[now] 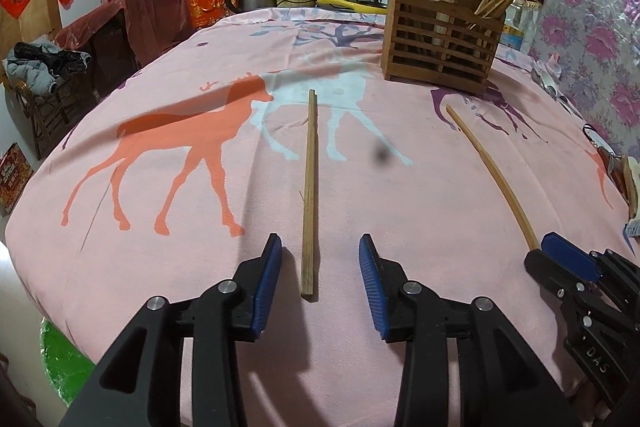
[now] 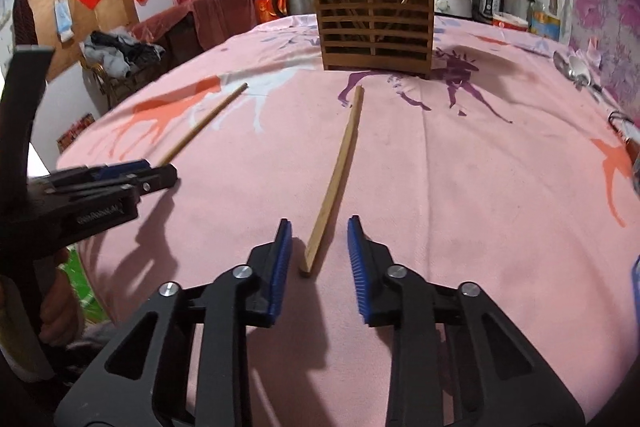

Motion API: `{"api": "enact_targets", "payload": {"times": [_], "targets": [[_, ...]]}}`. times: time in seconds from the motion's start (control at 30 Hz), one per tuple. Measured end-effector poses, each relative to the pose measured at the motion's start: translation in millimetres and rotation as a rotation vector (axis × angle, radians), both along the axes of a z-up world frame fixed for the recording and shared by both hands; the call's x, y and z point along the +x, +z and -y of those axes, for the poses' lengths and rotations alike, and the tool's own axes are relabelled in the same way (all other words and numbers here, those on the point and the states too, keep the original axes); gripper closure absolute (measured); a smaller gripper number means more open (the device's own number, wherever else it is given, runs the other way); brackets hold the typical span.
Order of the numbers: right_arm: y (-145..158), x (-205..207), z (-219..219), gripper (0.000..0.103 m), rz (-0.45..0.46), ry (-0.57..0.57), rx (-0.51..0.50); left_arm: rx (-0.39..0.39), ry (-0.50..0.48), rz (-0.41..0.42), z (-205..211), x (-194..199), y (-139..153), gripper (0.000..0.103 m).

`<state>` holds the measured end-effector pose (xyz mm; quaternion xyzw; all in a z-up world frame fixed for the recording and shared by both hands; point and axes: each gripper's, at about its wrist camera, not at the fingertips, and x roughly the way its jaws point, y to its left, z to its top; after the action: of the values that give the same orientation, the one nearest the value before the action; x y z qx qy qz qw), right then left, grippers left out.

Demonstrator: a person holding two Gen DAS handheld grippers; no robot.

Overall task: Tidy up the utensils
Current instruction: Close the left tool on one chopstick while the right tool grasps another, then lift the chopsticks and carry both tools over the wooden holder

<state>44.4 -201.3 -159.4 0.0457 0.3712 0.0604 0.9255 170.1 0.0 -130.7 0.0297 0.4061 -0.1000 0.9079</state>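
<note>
Left gripper (image 1: 320, 259), seen from the left wrist camera, stands with its jaws parted, blue pads (image 1: 268, 287) clear on both sides of a wooden chopstick (image 1: 309, 187) that lies flat on the pink deer-print tablecloth (image 1: 160, 227). Near end of this chopstick sits between the fingertips, touching neither pad; the stick runs straight away toward the far side of the table. Wooden slatted utensil holder (image 1: 440, 43) stands upright further back and to the right, with several chopsticks leaning out of it. Second chopstick (image 1: 492, 179) lies to the right, angled toward the holder, its near end at the tip of the right gripper (image 1: 560, 255), which enters from the lower right edge. Metal spoons (image 1: 548, 79) lie at the far right by the wall.

Right wrist camera: right gripper (image 2: 318, 247) has its jaws partly open, fingers (image 2: 360, 263) flanking the near end of the second chopstick (image 2: 340, 175) with a visible gap each side; nothing is gripped. Stick rests on the cloth and points at the holder (image 2: 374, 35), stopping short of its base. Left gripper (image 2: 132, 175) appears at the left edge, side-on, at the near end of the first chopstick (image 2: 204, 125). Spoons (image 2: 576, 71) lie at the far right, well apart from both sticks
</note>
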Motion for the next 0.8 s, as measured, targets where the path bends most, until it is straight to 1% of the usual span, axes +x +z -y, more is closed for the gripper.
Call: {"api": "enact_targets", "payload": {"times": [0.1,0.17,0.23,0.33,0.4,0.47,0.57,0.63,0.7,0.73,0.8], "targets": [[-1,-2,8,0.095,-0.003,-0.018,0.015,0.007,-0.001,0.004,1,-1,0,0.063],[-1,-2,15,0.097,-0.004,-0.035,0.026,0.013,-0.005,0.007,2,-2,-1,0.063],[-1,-6,23,0.097,-0.002,-0.060,0.033,0.022,-0.011,0.012,4,-5,-1,0.065],[-1,-11,35,0.097,0.004,-0.100,0.040,0.025,-0.030,0.018,6,-9,-1,0.073],[-1,-15,46,0.097,0.008,-0.140,0.048,0.024,-0.050,0.020,8,-12,-1,0.084],[-2,-17,56,0.097,0.006,-0.168,0.056,0.018,-0.081,0.021,12,-17,-1,0.091],[-4,-18,63,0.097,0.004,-0.186,0.071,0.027,-0.114,0.029,19,-25,-2,0.092],[-4,-17,62,0.097,0.004,-0.184,0.062,0.024,-0.116,0.028,18,-25,-2,0.092],[-4,-17,62,0.096,0.004,-0.182,0.064,-0.003,-0.105,0.013,13,-22,-2,0.088],[-4,-18,63,0.096,0.003,-0.182,0.068,-0.013,-0.099,0.008,11,-21,-2,0.088],[-5,-18,64,0.096,0.004,-0.182,0.075,-0.007,-0.085,0.008,8,-20,-2,0.085]]}}
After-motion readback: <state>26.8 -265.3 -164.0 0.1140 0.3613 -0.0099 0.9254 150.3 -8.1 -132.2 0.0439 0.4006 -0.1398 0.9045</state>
